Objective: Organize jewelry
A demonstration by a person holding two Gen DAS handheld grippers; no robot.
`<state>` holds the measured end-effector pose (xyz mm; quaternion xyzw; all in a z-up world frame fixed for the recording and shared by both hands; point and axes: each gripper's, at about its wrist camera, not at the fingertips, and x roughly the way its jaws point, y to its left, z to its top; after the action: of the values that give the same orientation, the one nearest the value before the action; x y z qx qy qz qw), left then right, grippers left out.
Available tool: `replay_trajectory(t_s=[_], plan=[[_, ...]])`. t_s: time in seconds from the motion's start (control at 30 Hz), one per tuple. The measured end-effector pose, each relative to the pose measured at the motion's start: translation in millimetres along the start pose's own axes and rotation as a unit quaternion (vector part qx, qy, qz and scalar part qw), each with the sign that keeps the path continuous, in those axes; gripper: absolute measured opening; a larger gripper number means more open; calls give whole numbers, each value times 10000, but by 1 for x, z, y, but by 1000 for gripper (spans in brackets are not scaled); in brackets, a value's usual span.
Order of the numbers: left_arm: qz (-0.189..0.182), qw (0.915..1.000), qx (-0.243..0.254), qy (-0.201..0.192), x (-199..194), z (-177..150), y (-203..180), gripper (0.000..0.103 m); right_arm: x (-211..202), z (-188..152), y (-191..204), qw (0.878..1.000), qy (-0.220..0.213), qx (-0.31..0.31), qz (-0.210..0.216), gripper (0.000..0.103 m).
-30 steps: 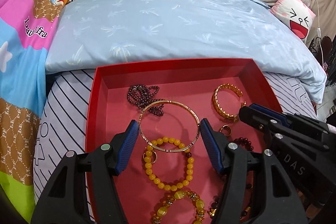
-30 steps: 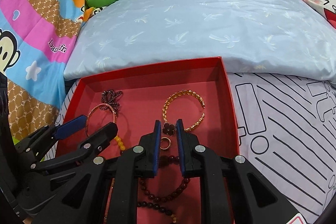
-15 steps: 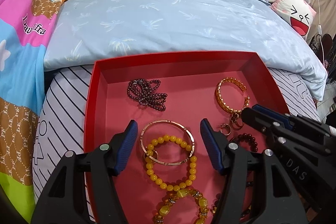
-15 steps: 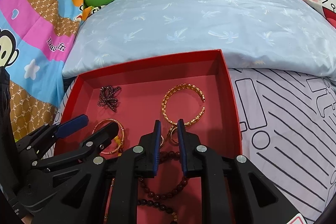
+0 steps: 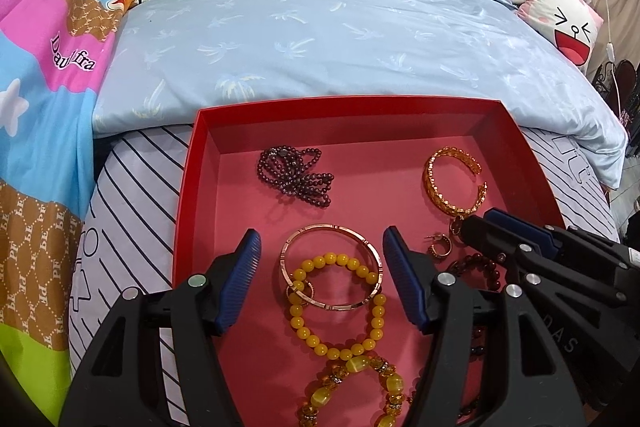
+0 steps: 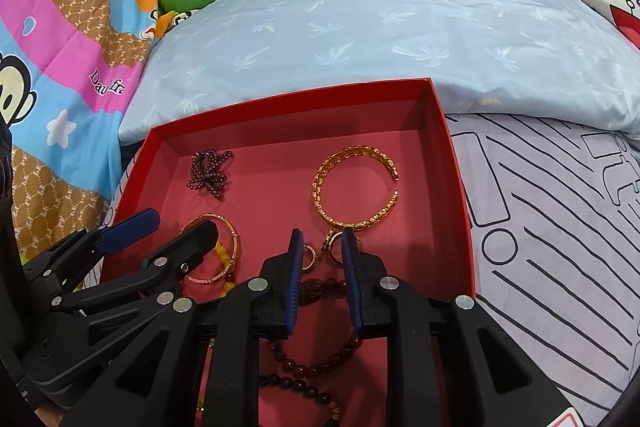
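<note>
Ideally the right gripper, jaws slightly apart, closes squarely on one small earring beside the gold cuff, while the left gripper stands wide open.

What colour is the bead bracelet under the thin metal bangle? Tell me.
Yellow. The bead bracelet shows best in the left wrist view, under the bangle.

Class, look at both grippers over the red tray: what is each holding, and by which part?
Nothing. The left gripper and right gripper are both open, empty, above the jewelry.
</note>
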<state>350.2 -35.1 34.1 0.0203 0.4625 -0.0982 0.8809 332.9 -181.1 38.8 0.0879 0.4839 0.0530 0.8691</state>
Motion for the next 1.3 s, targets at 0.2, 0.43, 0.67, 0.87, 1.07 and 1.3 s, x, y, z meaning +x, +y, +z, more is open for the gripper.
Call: replay_trajectory(t_s=[0.2,0.43,0.67,0.87,1.07,1.3], plan=[[8,10000,-23,24,-1,-2,0,60,0,0,1,10000,-19,-35,-11,20],[367,9991,62,-213,-12,-3,-5,63,-14,-1,10,9993,-194,-242,-198,24],[504,9981,-7,-361,-35,-20,-5,69,-53,-13,19,9965,-512,-496,-444,38],[512,9977,45,-447,-63,-41,-16,78,-84,-31,34,9935,-725,-709,-519,55],[635,9964,77,-556,-89,-55,-25,86,-112,-48,38,9918,-916,-698,-550,62],[729,9954,-23,-627,-111,-71,-26,90,-134,-67,30,9900,-1076,-596,-694,74]])
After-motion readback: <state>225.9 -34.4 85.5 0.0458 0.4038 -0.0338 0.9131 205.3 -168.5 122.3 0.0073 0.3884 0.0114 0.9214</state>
